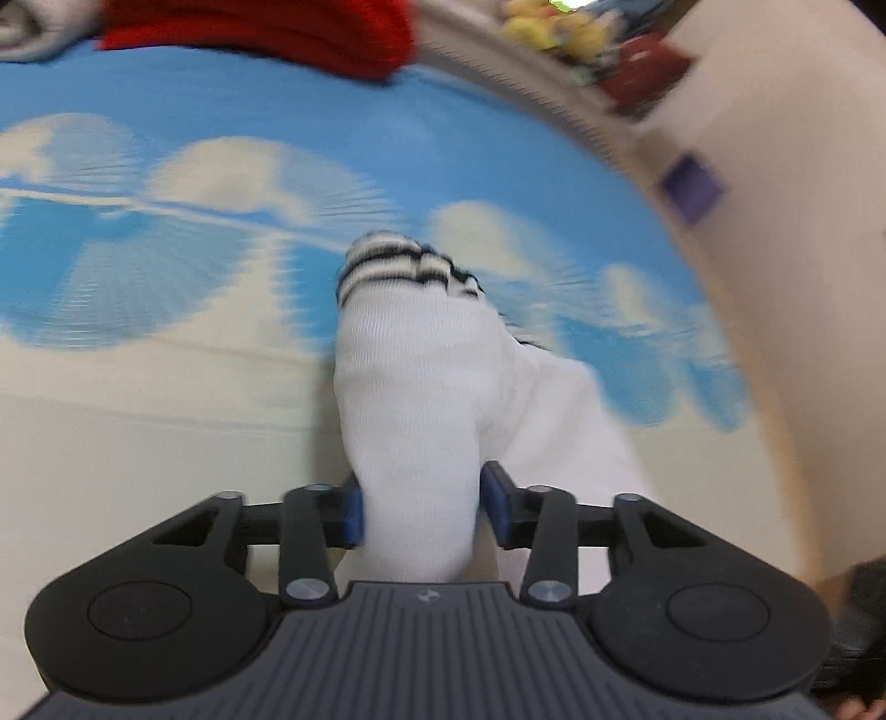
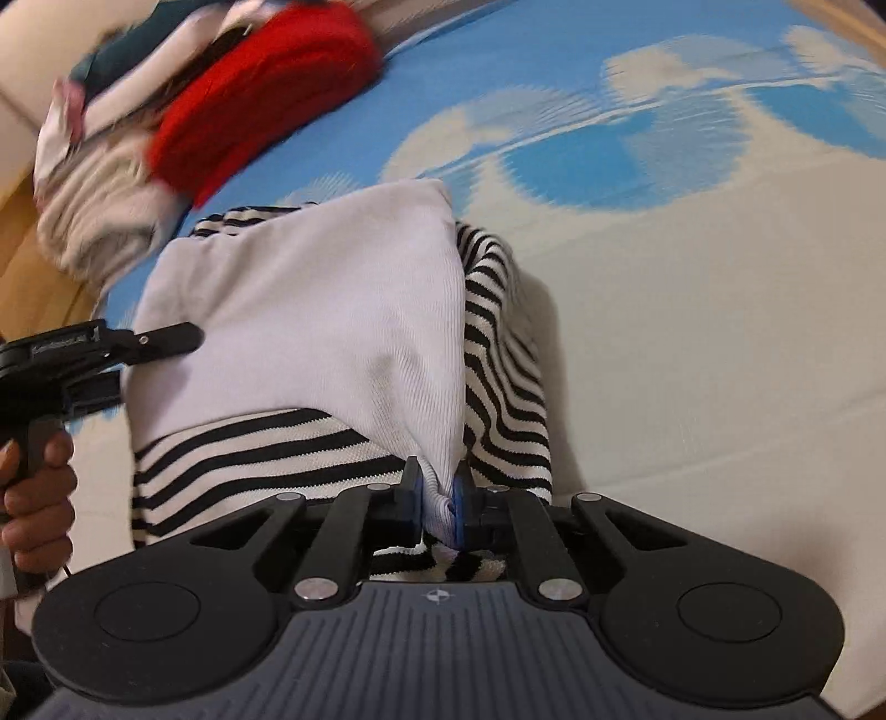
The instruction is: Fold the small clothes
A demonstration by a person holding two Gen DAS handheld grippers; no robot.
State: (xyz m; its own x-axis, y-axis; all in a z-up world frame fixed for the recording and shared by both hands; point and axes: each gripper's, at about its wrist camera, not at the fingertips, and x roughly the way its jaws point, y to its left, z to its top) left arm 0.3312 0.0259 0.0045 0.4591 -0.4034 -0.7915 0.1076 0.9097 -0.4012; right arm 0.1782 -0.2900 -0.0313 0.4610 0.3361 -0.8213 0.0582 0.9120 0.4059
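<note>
A small white garment with black-and-white striped parts lies on the blue cloud-print bedsheet. My right gripper is shut on a bunched white corner of it at the near edge. My left gripper is closed on a thick fold of the same white fabric, with the striped edge beyond it. In the right wrist view the left gripper reaches the garment's left side, held by a hand.
A pile of clothes with a red knit item on top sits at the far left of the bed; it also shows in the left wrist view. A wooden bed edge runs at left. Toys and a wall lie beyond.
</note>
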